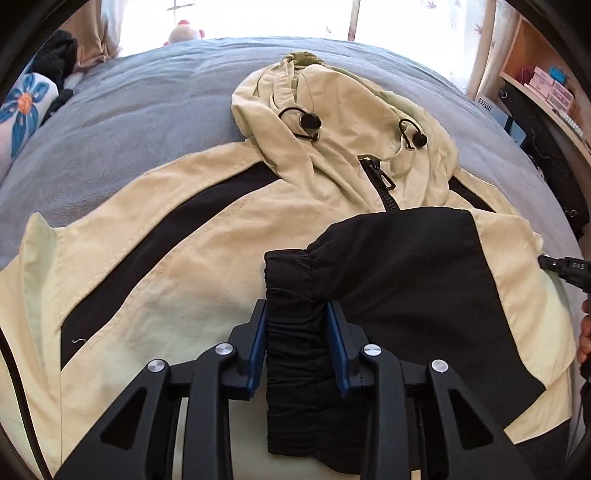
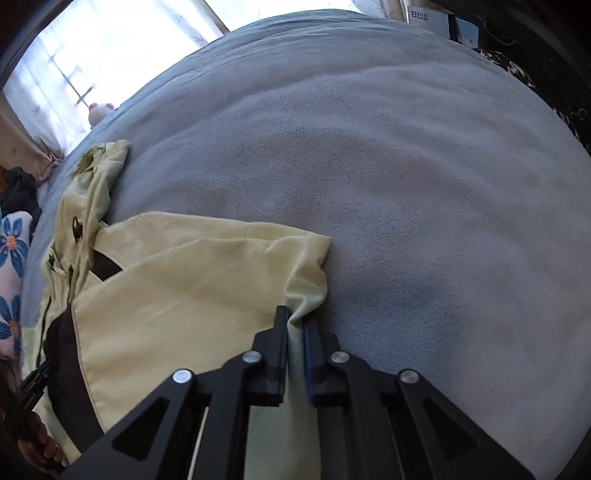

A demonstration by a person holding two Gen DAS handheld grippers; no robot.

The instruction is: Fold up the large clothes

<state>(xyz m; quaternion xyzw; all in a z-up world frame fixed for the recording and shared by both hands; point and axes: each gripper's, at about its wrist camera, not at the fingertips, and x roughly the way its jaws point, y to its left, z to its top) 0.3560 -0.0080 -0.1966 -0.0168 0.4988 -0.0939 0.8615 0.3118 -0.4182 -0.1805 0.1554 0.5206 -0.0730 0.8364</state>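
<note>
The hooded jacket (image 1: 229, 229), cream with black panels, lies front-up on the grey-blue blanket (image 2: 406, 166). Its black sleeve is folded across the chest. The left gripper (image 1: 295, 332) clamps the elastic cuff (image 1: 291, 280); the right gripper (image 2: 295, 328) pinches the cream fabric at the jacket's side edge. Sleeve-folding appears underway; next likely calls for laying the cuff flat and letting go. Beyond the bed stand a curtained window (image 1: 406, 14), a plush toy (image 1: 184, 31) and shelves (image 1: 546, 85).

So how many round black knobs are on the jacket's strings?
2, both on the jacket hood: one toggle left of the zipper, another toggle right. More could hide in folds.
</note>
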